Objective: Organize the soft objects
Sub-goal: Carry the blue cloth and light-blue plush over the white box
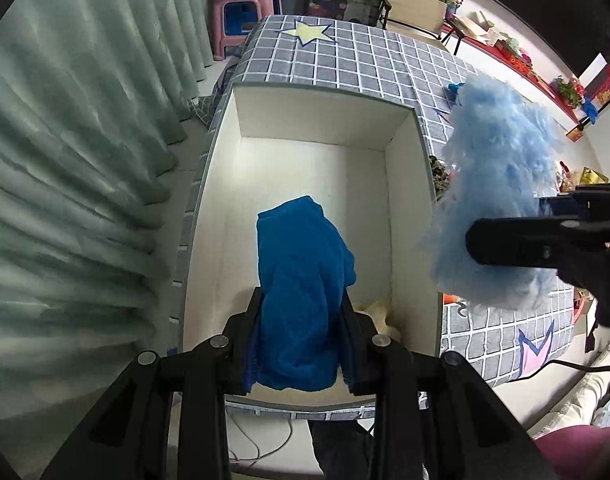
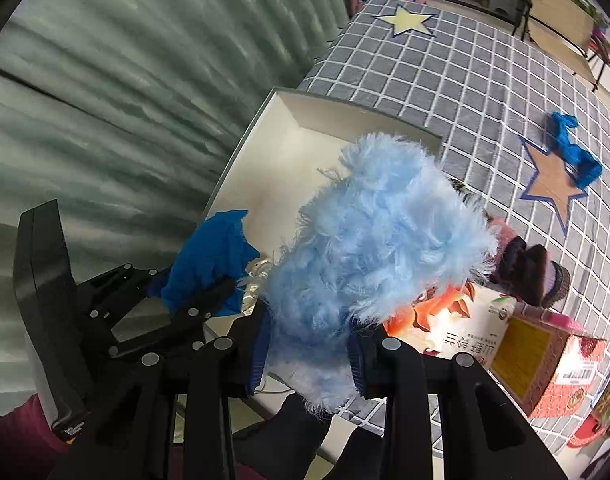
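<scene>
A dark blue cloth (image 1: 301, 300) hangs between the fingers of my left gripper (image 1: 301, 344), which is shut on it above the open white box (image 1: 405, 208). In the right wrist view my right gripper (image 2: 309, 352) is shut on a fluffy light blue soft piece (image 2: 369, 248), held over the box's (image 2: 265, 152) right side. The same fluffy piece (image 1: 501, 208) shows at the right of the left wrist view, and the blue cloth (image 2: 209, 260) in the left gripper shows at the left of the right wrist view. Something pale (image 1: 379, 312) lies in the box's near corner.
The box stands on a bed with a grey checked cover (image 1: 365, 56) bearing star patches. Another blue cloth (image 2: 573, 152) lies on the cover at the right. Printed cartons (image 2: 545, 356) and a dark plush item (image 2: 525, 264) sit to the right of the box. Green curtains (image 1: 73, 160) hang at the left.
</scene>
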Demonstrator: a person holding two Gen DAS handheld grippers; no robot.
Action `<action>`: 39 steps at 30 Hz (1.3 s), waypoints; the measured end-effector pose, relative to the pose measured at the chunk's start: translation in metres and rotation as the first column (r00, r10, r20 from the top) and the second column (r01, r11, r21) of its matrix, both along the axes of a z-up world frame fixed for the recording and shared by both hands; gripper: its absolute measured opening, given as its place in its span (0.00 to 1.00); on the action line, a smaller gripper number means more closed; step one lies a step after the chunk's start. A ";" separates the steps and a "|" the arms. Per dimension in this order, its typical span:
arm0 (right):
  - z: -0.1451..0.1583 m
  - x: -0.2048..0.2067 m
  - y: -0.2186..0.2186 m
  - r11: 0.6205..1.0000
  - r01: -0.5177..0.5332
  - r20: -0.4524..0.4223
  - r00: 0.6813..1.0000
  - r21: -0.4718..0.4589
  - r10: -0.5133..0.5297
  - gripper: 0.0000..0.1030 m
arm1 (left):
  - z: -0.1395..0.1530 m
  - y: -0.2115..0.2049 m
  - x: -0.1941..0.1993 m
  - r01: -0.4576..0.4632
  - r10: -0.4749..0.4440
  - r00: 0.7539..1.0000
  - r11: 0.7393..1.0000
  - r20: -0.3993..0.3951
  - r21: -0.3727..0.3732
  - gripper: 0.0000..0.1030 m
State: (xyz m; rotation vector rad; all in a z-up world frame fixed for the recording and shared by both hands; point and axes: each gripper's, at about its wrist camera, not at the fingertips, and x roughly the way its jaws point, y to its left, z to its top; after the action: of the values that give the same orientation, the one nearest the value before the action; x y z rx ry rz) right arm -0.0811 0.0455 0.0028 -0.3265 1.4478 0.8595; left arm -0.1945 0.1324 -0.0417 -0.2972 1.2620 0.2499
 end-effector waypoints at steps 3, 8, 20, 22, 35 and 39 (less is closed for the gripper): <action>-0.004 -0.003 0.005 1.000 -0.015 -0.004 1.000 -0.006 0.015 0.35 | -0.003 0.000 -0.001 -0.005 0.005 1.000 1.000 -0.005 -0.003 0.34; -0.007 -0.005 0.011 0.999 -0.032 -0.007 0.999 -0.009 0.031 0.35 | -0.005 0.002 0.002 -0.009 0.009 1.000 1.000 -0.010 -0.003 0.34; -0.015 -0.007 0.018 0.999 -0.049 -0.018 0.999 -0.020 0.049 0.35 | -0.010 0.004 0.003 -0.016 0.016 1.000 1.000 -0.027 -0.012 0.34; -0.016 -0.007 0.019 0.998 -0.051 -0.019 0.999 -0.021 0.050 0.35 | -0.010 0.004 0.003 -0.016 0.015 0.999 1.000 -0.030 -0.012 0.34; -0.022 -0.006 0.023 0.997 -0.068 -0.029 0.997 -0.033 0.067 0.35 | -0.013 0.005 0.004 -0.020 0.019 0.999 1.000 -0.036 -0.018 0.34; -0.023 -0.005 0.023 0.997 -0.067 -0.031 0.997 -0.033 0.066 0.35 | -0.014 0.005 0.004 -0.022 0.021 0.999 1.000 -0.041 -0.018 0.34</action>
State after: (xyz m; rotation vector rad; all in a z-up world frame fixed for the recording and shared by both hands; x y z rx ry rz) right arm -0.0863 0.0687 -0.0198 -0.3908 1.4873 0.8975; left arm -0.1900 0.1378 -0.0556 -0.3230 1.3021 0.2635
